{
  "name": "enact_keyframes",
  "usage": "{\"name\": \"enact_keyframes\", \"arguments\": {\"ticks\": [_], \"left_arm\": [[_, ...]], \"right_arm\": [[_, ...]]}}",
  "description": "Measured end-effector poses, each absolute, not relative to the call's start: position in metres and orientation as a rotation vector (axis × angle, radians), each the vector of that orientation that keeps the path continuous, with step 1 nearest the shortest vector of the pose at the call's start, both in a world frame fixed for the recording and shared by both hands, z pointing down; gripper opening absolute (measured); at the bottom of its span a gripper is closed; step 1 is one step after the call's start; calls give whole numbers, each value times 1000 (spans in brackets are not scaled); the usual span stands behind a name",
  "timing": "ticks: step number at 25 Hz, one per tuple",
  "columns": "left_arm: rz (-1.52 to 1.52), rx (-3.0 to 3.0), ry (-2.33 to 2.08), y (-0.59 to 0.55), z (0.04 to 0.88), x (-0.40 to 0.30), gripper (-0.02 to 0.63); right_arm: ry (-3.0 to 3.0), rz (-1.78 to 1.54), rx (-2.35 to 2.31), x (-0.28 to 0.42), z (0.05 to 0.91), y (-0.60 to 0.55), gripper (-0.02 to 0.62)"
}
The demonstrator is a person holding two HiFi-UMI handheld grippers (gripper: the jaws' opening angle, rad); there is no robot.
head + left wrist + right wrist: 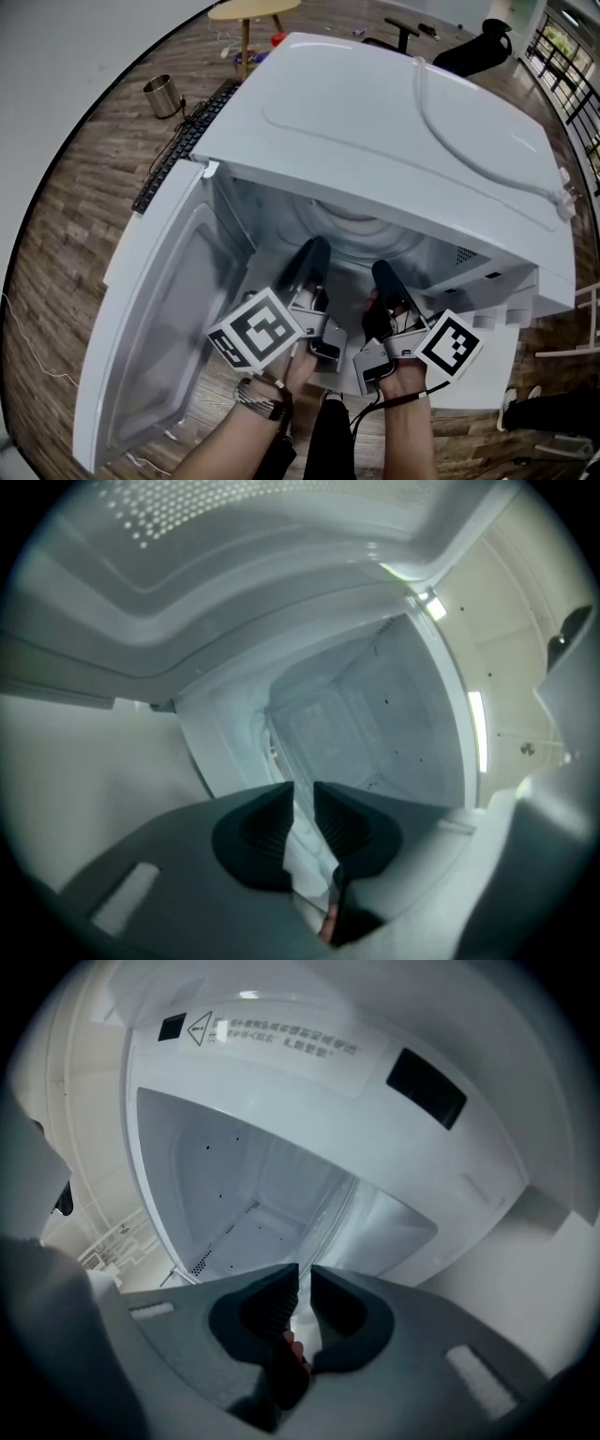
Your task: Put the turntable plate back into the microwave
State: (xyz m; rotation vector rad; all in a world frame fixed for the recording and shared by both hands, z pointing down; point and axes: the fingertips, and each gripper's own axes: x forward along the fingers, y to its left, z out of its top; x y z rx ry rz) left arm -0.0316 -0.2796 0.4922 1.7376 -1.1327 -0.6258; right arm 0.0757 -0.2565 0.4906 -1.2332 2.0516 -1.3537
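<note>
The white microwave (394, 122) stands with its door (169, 319) swung open to the left. Both grippers reach level into the cavity. The glass turntable plate (352, 225) shows as ringed glass just inside the opening, beyond the fingertips. My left gripper (316, 247) holds its near rim, and a pale translucent edge (302, 841) sits between the black pads (267, 832). My right gripper (382, 270) is beside it, its pads (342, 1312) closed on the same glass edge (305, 1316). Whether the plate rests on the cavity floor is hidden.
A black keyboard (183, 141) and a metal bin (161, 96) lie on the wooden floor to the left. A wooden stool (248, 14) and a black office chair (478, 52) stand behind the microwave. The cavity walls close in on both sides of the grippers.
</note>
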Motion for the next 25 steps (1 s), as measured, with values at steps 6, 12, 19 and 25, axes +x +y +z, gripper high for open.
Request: {"name": "enact_keyframes", "arguments": {"ticks": [6,12,19,25], "left_arm": [[-605,1758,-1122,-277,495,-31,78],[-588,1775,-1082,-276,494,-21,67],[-629,1742,-1089,-274,496,-25,63],[-547,1879,-1159,-270,487,-27,55]], "right_arm": [[2017,-1365,-1214,76,492,-253,43],[1970,-1332,-1189,87,487,-255,43],[1995,-1319,-1179,87,483,-255,43],[2041,-1309,-1218,88,487,-253,43]]}}
